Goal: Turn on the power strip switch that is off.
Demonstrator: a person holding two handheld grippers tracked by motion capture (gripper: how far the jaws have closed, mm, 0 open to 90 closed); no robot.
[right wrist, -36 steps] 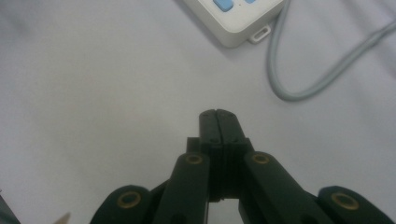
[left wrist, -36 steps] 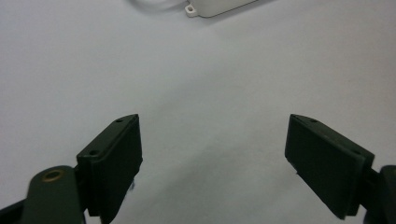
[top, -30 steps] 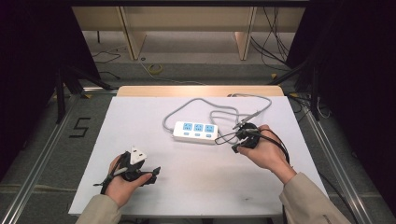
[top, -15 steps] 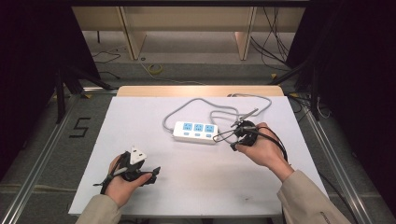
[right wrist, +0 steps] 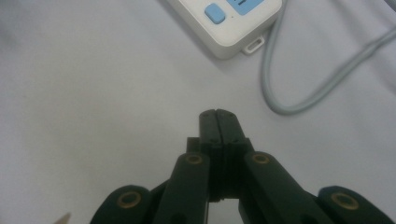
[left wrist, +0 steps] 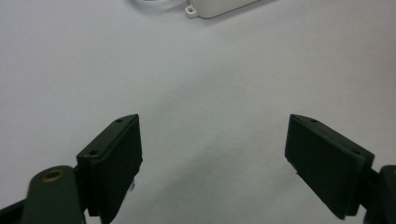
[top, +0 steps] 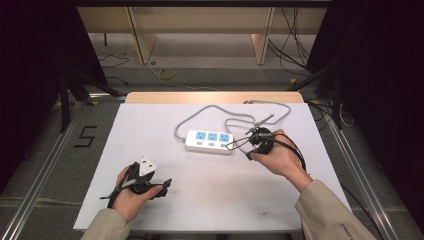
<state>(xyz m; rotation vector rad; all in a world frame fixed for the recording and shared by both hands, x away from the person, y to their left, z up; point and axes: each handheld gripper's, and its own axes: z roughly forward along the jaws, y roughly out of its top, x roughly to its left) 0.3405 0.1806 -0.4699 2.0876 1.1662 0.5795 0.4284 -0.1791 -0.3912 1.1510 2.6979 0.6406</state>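
1. A white power strip (top: pixel 209 141) with three blue sockets lies on the desk (top: pixel 150 125), near its middle; this is the reference item.
2. Its grey cord (top: pixel 227 114) loops on the desk behind the strip.
3. The right gripper (top: pixel 239 144) sits just beside the strip's right end, held in the right hand (top: pixel 280 159). Its jaws are pressed together, nothing between them.
4. The left gripper (top: pixel 162 186) lies well apart from the strip, toward the near left. Its jaws are spread wide and empty.
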